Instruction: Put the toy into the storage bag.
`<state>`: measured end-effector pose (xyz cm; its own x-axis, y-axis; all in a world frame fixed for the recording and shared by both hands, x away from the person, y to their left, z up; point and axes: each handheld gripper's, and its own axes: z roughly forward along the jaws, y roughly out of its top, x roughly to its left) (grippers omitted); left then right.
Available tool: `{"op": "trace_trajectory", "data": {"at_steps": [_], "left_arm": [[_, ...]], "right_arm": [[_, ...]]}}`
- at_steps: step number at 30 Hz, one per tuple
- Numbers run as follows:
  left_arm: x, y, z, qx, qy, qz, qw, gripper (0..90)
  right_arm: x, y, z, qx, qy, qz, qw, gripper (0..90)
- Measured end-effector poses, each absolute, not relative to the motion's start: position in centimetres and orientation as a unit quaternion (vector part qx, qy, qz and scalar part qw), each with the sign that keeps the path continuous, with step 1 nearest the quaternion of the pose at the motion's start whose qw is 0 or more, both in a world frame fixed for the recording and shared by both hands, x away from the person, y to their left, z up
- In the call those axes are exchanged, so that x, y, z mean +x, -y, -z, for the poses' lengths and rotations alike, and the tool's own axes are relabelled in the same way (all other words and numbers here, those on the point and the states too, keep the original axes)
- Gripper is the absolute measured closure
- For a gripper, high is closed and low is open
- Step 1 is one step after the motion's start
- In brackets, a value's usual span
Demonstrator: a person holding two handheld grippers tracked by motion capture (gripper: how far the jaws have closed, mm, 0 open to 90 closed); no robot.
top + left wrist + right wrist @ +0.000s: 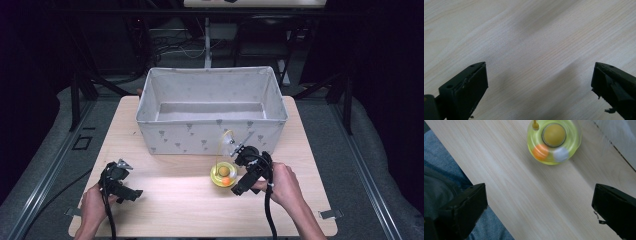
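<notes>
A translucent yellow-green round toy (223, 174) sits on the wooden table (175, 205), just in front of the fabric box. It holds an orange ball and a white ball around a yellow centre, and a thin yellow loop rises from it. My right gripper (243, 183) is just right of the toy, apart from it and open. In the right gripper view the toy (554, 141) lies ahead of the wide-apart jaws of my right gripper (539, 205). My left gripper (127, 189) rests near the front left of the table. In the left gripper view it (539, 82) is open over bare wood.
A large grey fabric box (200, 137) with a small printed pattern stands open-topped on the far half of the table. Black frame bars and cables run behind and beside the table. A person's blue trouser leg (439, 170) lies beyond the table's near edge.
</notes>
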<state>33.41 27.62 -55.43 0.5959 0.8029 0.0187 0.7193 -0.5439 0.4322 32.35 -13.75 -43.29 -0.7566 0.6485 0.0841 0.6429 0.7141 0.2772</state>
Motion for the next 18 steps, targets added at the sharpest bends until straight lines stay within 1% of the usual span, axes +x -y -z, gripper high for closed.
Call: {"op": "trace_trajectory", "data": {"at_steps": [13, 18], "left_arm": [[33.5, -27.6, 55.5, 0.872, -0.436, -0.106, 0.194, 0.0], [33.5, -27.6, 55.5, 0.872, -0.435, -0.106, 0.195, 0.0]], "right_arm": [[33.7, 11.1, 42.1, 0.328, -0.934, -0.143, 0.01, 0.0], [34.3, 10.4, 41.9, 0.328, -0.934, -0.14, 0.016, 2.3]]}}
